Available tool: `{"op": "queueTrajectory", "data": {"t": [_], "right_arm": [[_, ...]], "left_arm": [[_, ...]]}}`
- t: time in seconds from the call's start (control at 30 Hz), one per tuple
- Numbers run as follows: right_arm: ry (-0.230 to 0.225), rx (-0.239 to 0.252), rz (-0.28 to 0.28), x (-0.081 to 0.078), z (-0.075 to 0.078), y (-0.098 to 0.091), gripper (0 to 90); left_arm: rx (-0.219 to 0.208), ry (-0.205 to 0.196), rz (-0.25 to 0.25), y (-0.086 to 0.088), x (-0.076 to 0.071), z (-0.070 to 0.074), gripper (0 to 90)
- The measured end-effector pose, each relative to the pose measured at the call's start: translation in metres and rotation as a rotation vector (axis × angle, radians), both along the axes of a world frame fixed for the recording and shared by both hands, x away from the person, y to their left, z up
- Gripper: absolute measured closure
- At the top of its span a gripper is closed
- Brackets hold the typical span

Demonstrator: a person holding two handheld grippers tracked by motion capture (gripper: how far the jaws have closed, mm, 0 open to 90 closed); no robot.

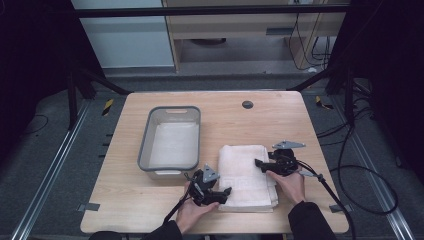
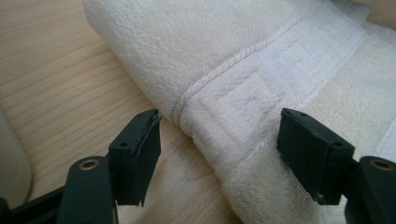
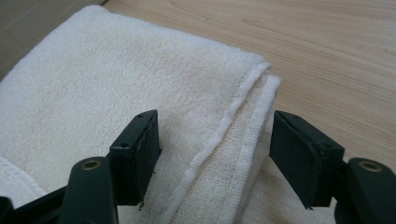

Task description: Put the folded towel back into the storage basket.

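A folded white towel [image 1: 247,175] lies on the wooden table [image 1: 270,120], right of centre near the front. My left gripper [image 1: 224,194] is open at the towel's front left edge. In the left gripper view its jaws straddle the towel's patterned border [image 2: 233,107]. My right gripper [image 1: 259,163] is open at the towel's right side. The right gripper view has its jaws on either side of the layered towel edge [image 3: 233,135]. Neither gripper holds anything.
A grey plastic basin [image 1: 171,142] stands on the table left of the towel, with a pale cloth or liner inside. A small dark round grommet [image 1: 247,104] sits near the table's far edge. Cables trail off the table's right side.
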State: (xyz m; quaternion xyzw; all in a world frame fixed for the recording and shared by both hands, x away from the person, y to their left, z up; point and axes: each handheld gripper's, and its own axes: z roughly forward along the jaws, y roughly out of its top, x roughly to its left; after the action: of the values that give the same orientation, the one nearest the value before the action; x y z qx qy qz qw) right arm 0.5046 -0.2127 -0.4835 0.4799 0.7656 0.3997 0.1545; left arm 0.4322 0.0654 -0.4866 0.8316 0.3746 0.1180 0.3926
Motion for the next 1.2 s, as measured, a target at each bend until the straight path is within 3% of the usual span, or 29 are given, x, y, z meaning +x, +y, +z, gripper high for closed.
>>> {"op": "queueTrajectory", "data": {"t": [0.6, 0.77, 0.87, 1.0, 1.2], "right_arm": [[0.063, 0.008, -0.027, 0.003, -0.010, 0.005, 34.0], [0.114, 0.084, -0.039, 0.005, -0.015, -0.001, 34.1], [0.125, 0.090, -0.036, 0.005, -0.016, 0.000, 36.2], [0.139, 0.106, -0.036, 0.005, -0.016, 0.001, 42.2], [0.170, 0.142, -0.029, 0.007, -0.016, 0.001, 51.3]], "left_arm": [[0.017, 0.055, 0.000, -0.005, 0.004, -0.007, 28.8], [0.015, 0.075, -0.008, -0.005, 0.007, -0.008, 28.9], [-0.008, 0.106, -0.010, -0.003, 0.010, -0.010, 28.9], [-0.010, 0.102, -0.022, -0.004, 0.010, -0.010, 29.8], [-0.030, 0.123, -0.044, -0.006, 0.010, -0.009, 38.2]]}}
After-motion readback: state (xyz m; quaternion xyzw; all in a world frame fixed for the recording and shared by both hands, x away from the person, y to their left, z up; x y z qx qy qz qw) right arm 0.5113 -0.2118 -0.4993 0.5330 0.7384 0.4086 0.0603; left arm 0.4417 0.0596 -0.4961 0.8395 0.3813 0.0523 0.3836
